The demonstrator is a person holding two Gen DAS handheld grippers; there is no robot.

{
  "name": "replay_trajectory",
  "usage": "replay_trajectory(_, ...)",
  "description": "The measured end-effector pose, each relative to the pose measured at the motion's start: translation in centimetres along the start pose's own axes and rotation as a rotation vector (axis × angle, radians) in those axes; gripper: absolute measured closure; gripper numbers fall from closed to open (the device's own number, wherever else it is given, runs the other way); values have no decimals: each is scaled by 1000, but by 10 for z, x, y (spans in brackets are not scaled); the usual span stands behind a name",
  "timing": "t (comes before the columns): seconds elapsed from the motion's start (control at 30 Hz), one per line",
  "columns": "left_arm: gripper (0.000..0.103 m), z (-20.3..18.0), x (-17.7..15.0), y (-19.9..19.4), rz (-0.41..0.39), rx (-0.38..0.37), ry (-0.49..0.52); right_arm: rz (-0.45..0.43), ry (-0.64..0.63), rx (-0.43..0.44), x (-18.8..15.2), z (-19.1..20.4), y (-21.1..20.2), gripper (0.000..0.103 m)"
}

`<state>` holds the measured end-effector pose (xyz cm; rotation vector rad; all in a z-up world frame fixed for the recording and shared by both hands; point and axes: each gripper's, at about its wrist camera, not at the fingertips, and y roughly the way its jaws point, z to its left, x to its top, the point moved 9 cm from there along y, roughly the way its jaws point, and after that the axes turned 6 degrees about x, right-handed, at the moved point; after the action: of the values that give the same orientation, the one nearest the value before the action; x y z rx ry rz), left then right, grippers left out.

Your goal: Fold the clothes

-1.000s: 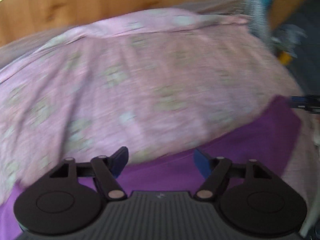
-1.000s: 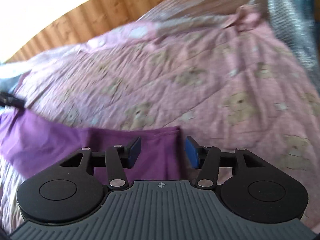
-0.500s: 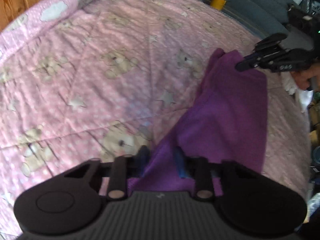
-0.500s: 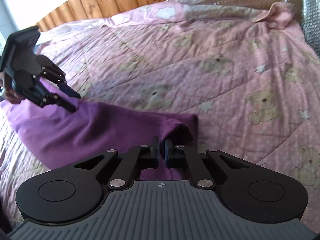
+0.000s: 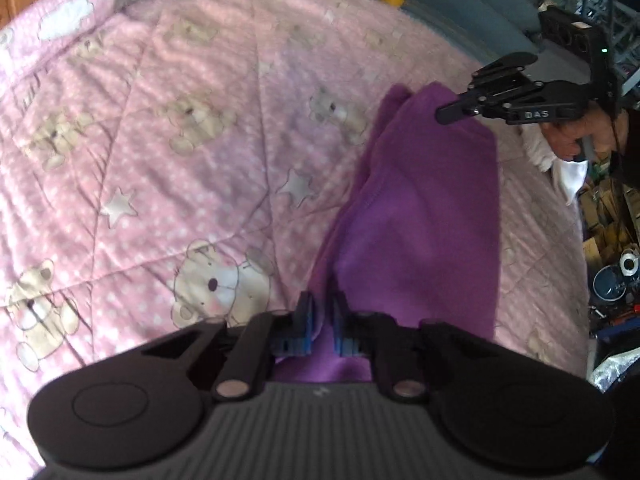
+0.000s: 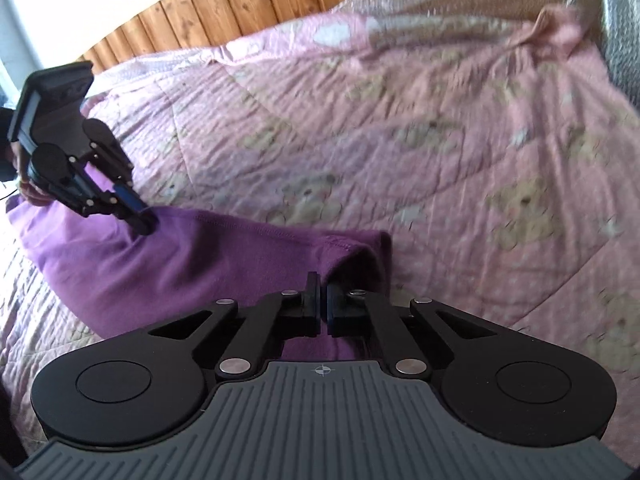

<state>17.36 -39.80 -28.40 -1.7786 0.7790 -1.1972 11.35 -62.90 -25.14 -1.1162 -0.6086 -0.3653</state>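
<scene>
Presently my left gripper (image 5: pixel 322 320) has just been closing and now pinches one end of the purple garment (image 5: pixel 420 232), which lies stretched across the pink bear-print quilt (image 5: pixel 180 160) on the bed. My right gripper (image 6: pixel 323 300) fingers clamp its opposite end.

Each wrist camera looks steeply down along its own tool, close over the bed (image 5: pixel 168 128); both share the purple garment (image 6: pixel 168 264).
</scene>
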Motion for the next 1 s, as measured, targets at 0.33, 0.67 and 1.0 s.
replay_trajectory(0.33, 94, 10, -6, 2, -15, 72, -133, -6, 11, -67, 15, -18, 18, 103)
replay_trajectory(0.67, 43, 23, -22, -82, -192, 184, -348, -152, 88, -256, 28, 3, -45, 63)
replay_trajectory(1.0, 48, 40, -219, -114, -121, 263, -769, 18, 103, -238, -50, 46, 2, 76)
